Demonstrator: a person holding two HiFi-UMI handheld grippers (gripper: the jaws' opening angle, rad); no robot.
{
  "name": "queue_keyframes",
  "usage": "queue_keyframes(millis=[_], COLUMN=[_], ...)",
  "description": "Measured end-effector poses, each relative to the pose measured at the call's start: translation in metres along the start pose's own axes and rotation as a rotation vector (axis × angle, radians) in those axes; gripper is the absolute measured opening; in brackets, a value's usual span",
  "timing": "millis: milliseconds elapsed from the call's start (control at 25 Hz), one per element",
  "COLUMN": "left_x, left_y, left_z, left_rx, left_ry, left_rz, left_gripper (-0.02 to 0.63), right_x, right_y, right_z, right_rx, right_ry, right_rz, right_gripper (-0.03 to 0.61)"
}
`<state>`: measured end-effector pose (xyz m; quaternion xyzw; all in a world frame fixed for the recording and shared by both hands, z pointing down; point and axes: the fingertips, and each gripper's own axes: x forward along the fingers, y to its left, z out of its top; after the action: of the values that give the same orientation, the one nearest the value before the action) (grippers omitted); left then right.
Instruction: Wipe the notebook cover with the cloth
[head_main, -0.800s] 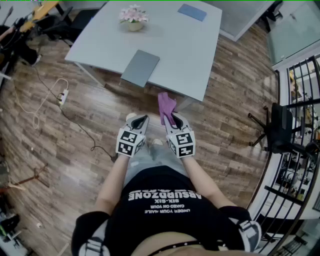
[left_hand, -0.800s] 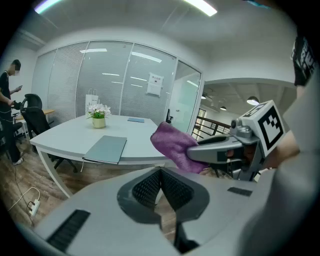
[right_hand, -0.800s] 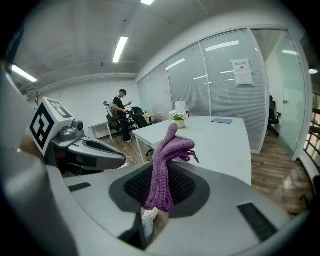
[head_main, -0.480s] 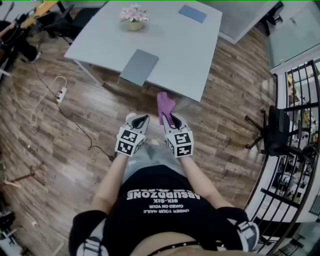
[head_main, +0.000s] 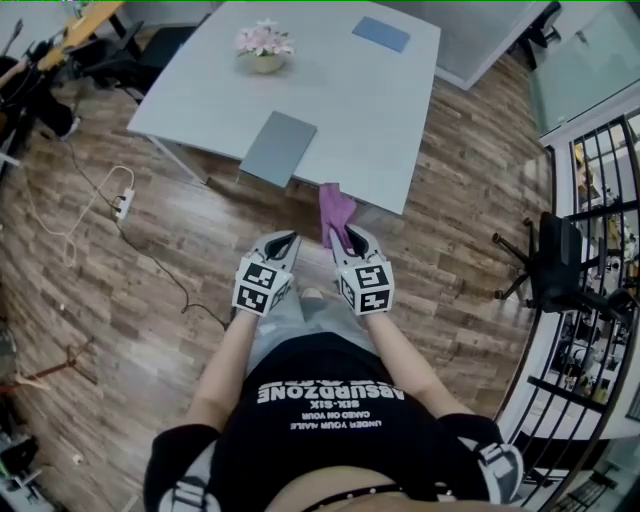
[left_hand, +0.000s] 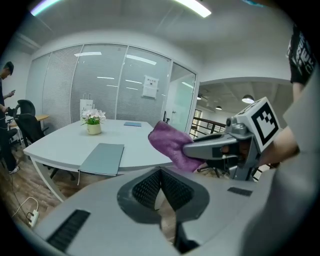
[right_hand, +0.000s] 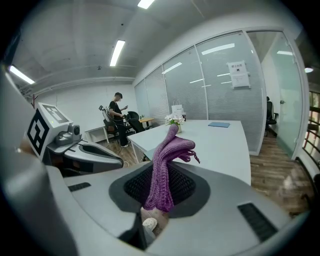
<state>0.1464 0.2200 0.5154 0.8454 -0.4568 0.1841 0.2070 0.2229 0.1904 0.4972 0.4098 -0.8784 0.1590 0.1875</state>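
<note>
The pale grey table (head_main: 370, 100) is now slightly nearer than a moment ago, so the approach continues and wiping has not begun. The flat grey notebook (head_main: 278, 148) lies at its near edge, untouched. The right gripper (head_main: 345, 238) pinches the purple knitted cloth (head_main: 336, 208); the left gripper (head_main: 284, 240) is closed, empty. A small pot (head_main: 263, 63) holds pink flowers.

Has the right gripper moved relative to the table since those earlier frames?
Yes, slightly toward the table: the right gripper holds the cloth, whose tip now overlaps the table's near edge.
</note>
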Motion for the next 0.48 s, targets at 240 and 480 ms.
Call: queue_keyframes(millis=[240,480], left_x=[0.018,0.041], left_y=[0.050,0.101], left_z=[0.001,0.017], left_rx=[-0.021,0.004], left_ry=[0.025,0.056], left_rz=[0.011,-0.023], left_gripper=[0.017,0.017], right_x=[0.035,0.079], right_y=[-0.024,-0.055], right_z=[0.006,0.022], right_rx=[0.007,0.034], right_ry=[0.035,0.050], right_rz=[-0.032,-0.100], right_gripper=[0.081,0.081])
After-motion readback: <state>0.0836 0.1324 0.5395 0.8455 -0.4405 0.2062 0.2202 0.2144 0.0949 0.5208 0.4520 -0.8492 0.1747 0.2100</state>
